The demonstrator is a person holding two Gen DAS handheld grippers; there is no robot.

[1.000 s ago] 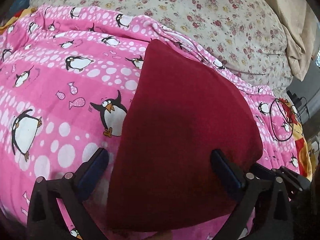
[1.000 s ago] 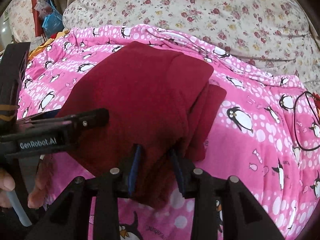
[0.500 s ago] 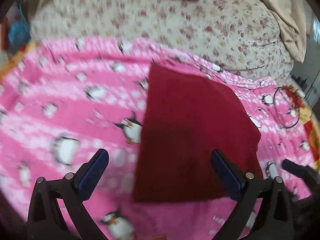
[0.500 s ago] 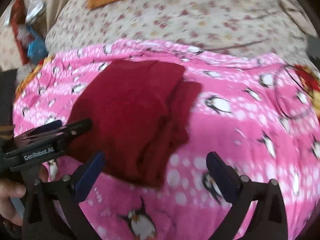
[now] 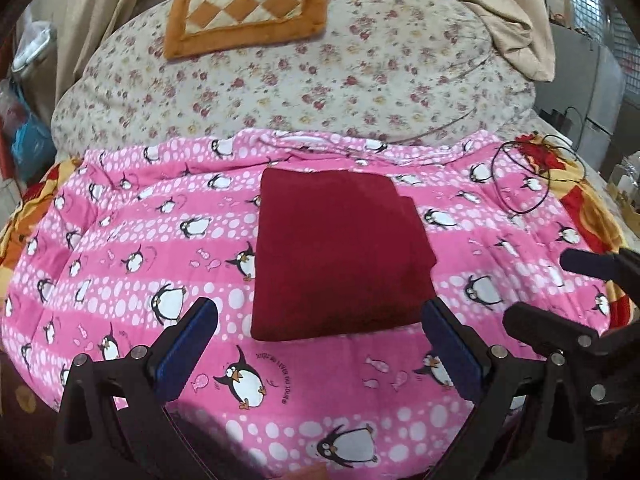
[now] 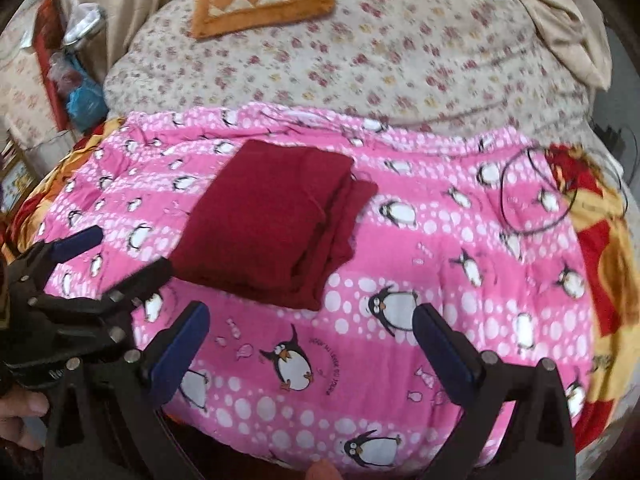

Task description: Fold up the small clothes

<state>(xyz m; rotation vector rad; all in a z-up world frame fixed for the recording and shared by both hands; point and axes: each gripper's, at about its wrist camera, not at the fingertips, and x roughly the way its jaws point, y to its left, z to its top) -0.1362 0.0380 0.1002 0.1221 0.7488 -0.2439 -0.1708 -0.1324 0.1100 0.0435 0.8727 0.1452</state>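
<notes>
A dark red garment (image 5: pixel 340 252) lies folded into a flat rectangle on the pink penguin blanket (image 5: pixel 132 240); in the right wrist view the garment (image 6: pixel 272 220) shows its layered edges on the right side. My left gripper (image 5: pixel 318 328) hangs open above the blanket, just short of the garment's near edge, with nothing between its blue pads. My right gripper (image 6: pixel 310 332) is also wide open and empty, above the blanket in front of the garment. The left gripper (image 6: pixel 116 256) appears at the left of the right wrist view, open.
A floral quilt (image 5: pixel 320 68) covers the far part of the bed, with an orange checked cushion (image 5: pixel 248 8) on it. A loop of black cable (image 5: pixel 520 176) lies at the blanket's right. Beige cloth (image 5: pixel 508 12) hangs at the back right. Bags (image 6: pixel 80 96) sit by the wall at left.
The right gripper let go of the garment's near edge and opened wide. Both grippers rose and drew back, so the whole folded garment and more of the bed now show.
</notes>
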